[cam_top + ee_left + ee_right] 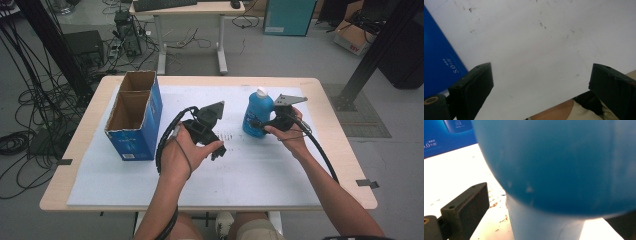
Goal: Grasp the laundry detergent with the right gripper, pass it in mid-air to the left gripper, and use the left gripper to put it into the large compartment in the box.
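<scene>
Grasping looks like the step in hand: the right hand-held gripper (261, 123) sits against the lower body of the blue bottle (258, 113), which stands upright on the white mat of the counter (330, 150), right of centre; in the right gripper view its jaws flank the bottle, though whether they pinch it I cannot tell. The left hand-held gripper (216, 151) hangs wide and empty over the mat beside the open blue box (135, 120). Next, probably, a firm squeeze, then a lift toward that box.

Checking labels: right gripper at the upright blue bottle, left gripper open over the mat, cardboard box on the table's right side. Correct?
Not quite: the high view shows the cardboard box on the table's left side. The rest stands: right gripper at the upright blue bottle, left gripper open over the mat.
</scene>
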`<state>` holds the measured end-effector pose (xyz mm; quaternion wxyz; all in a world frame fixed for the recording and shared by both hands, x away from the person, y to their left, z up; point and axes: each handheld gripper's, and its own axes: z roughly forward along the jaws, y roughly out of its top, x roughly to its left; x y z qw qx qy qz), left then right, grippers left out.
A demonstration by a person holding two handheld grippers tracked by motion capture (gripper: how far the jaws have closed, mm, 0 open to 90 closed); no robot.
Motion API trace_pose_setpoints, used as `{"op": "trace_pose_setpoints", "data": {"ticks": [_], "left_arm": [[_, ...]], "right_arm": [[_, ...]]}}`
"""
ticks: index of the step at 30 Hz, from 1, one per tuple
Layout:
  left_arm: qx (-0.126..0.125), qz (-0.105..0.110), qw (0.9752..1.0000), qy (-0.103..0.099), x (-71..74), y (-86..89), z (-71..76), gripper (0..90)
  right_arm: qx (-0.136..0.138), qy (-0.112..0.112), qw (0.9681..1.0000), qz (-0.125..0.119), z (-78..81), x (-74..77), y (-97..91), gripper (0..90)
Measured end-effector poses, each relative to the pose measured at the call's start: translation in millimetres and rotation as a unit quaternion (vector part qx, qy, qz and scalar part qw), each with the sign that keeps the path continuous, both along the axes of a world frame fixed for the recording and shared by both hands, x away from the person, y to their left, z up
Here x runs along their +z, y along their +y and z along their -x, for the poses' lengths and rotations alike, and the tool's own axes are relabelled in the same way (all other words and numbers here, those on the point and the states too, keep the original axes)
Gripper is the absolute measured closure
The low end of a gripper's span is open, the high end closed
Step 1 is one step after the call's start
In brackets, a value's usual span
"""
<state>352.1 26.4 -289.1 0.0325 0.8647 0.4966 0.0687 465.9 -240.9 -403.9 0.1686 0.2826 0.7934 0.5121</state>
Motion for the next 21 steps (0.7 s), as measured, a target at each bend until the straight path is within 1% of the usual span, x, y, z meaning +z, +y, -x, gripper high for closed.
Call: {"op": "trace_pose_setpoints", "data": {"ticks": [5, 8, 12, 14, 15, 16, 17, 18, 21], "left_arm": [[0.0, 0.002, 1.0, 0.003, -0.5, -0.3, 0.1, 5.8], [0.0, 0.0, 1.0, 0.0, 0.0, 0.1, 0.0, 5.8], [0.002, 0.003, 1.0, 0.002, -0.4, 0.2, 0.2, 5.8], [0.0, 0.0, 1.0, 0.001, -0.4, 0.2, 0.2, 5.8], [-0.001, -0.001, 1.0, 0.002, -0.5, 0.4, 0.1, 5.8], [0.0, 0.001, 1.0, 0.003, -1.1, 0.4, 0.2, 5.8], [0.0, 0.001, 1.0, 0.003, -1.1, 0.4, 0.2, 5.8], [0.002, 0.001, 1.0, 0.002, -1.1, 0.7, 0.3, 5.8], [0.0, 0.0, 1.0, 0.001, -0.6, 1.3, 0.1, 5.8]], "right_arm": [[0.001, -0.003, 1.0, 0.001, -0.2, -0.3, 0.1, 1.6], [-0.001, -0.003, 1.0, 0.001, 0.0, -0.5, 0.1, 2.7], [0.006, -0.006, 1.0, -0.001, -0.1, -1.1, 0.1, 9.6], [0.007, -0.006, 1.0, 0.001, 0.2, -1.3, 0.8, 12.7], [0.007, -0.006, 1.0, 0.001, 0.2, -1.3, 0.8, 12.7], [0.011, -0.007, 0.9999, 0.003, 0.1, -1.5, 1.1, 15.5], [0.011, -0.007, 0.9999, 0.003, 0.1, -1.5, 1.1, 15.5], [0.011, -0.009, 0.9999, 0.003, 0.1, -1.9, 1.4, 18.7], [0.012, -0.012, 0.9998, 0.004, -0.7, -2.6, 1.0, 23.0]]}}
